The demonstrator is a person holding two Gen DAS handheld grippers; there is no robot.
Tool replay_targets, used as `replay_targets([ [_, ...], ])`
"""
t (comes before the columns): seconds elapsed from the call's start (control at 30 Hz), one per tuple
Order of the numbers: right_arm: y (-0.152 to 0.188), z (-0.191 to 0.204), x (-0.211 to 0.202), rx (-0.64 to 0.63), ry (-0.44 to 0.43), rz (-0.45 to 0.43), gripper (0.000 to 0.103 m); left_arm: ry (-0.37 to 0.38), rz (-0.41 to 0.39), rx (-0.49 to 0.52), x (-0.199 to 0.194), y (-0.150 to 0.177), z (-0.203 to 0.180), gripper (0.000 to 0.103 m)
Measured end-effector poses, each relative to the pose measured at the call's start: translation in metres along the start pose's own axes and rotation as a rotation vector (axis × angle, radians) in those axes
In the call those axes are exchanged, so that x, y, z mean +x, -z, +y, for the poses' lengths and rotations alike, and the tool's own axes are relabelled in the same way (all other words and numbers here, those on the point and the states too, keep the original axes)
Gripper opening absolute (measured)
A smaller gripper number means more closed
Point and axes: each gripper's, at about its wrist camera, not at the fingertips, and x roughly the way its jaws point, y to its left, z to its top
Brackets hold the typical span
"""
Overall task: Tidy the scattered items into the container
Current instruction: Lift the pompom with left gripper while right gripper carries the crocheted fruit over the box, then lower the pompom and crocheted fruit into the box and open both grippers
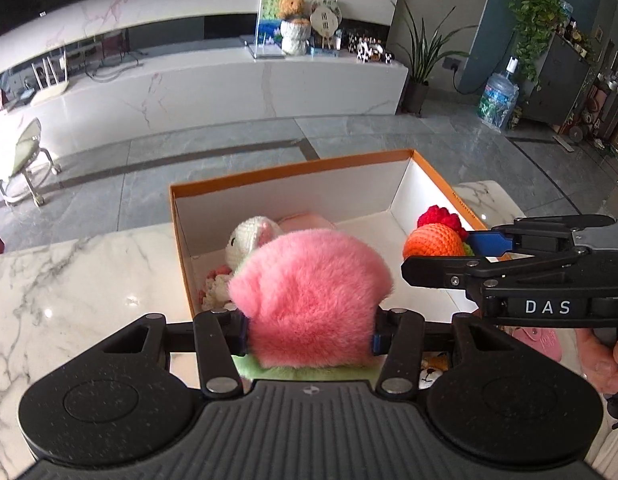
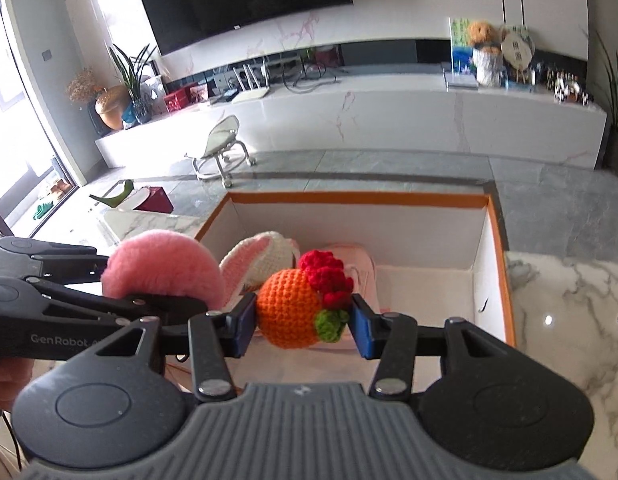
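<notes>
An open orange-rimmed box with white walls point(image 1: 293, 170) stands on a marble table; it also shows in the right wrist view point(image 2: 361, 198). My left gripper point(image 1: 309, 334) is shut on a fluffy pink plush point(image 1: 309, 292) with a green underside, held above the box's near end. My right gripper point(image 2: 303, 322) is shut on an orange crocheted ball point(image 2: 287, 312) with red and green trim, held above the box. From the left view the right gripper point(image 1: 449, 256) comes in from the right with that ball point(image 1: 433, 242). A white crocheted bunny point(image 1: 249, 240) lies inside the box.
The marble table point(image 1: 69, 292) stretches left and right point(image 2: 569, 312) of the box. A small pink item point(image 1: 539, 340) and an orange-white toy point(image 1: 431, 372) lie on the table beneath the grippers. A pink pouch point(image 2: 357, 260) and small knitted pieces point(image 1: 217, 286) lie in the box.
</notes>
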Motion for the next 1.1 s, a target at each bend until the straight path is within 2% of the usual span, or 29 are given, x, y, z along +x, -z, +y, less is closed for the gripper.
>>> replay_targets([
  [0.17,-0.001,-0.008,0.033,0.033,-0.015,0.102,0.052,0.027,0.103,-0.019,0.024,-0.005,0.017,0.058],
  [0.3,0.001,-0.010,0.045,0.042,-0.022,0.138,0.052,-0.012,0.112,0.001,0.035,-0.008,0.021,0.058],
  [0.43,0.004,-0.011,0.049,0.041,-0.028,0.162,0.052,-0.001,0.133,0.007,0.039,-0.007,0.020,0.058],
  [0.67,0.005,-0.008,0.061,0.017,-0.042,0.221,0.052,-0.047,0.212,0.052,0.040,-0.005,0.018,0.058],
  [0.77,0.005,-0.011,0.065,0.031,-0.048,0.239,0.052,-0.031,0.229,0.062,0.039,-0.005,0.018,0.058],
  [0.87,0.006,-0.014,0.073,0.052,-0.065,0.278,0.052,-0.053,0.255,0.110,0.041,-0.006,0.012,0.059],
  [1.03,0.008,-0.021,0.089,0.077,-0.075,0.359,0.052,-0.026,0.332,0.172,0.054,-0.009,0.005,0.061],
  [1.1,0.009,-0.024,0.095,0.087,-0.088,0.392,0.052,-0.049,0.340,0.214,0.056,-0.008,0.000,0.062],
])
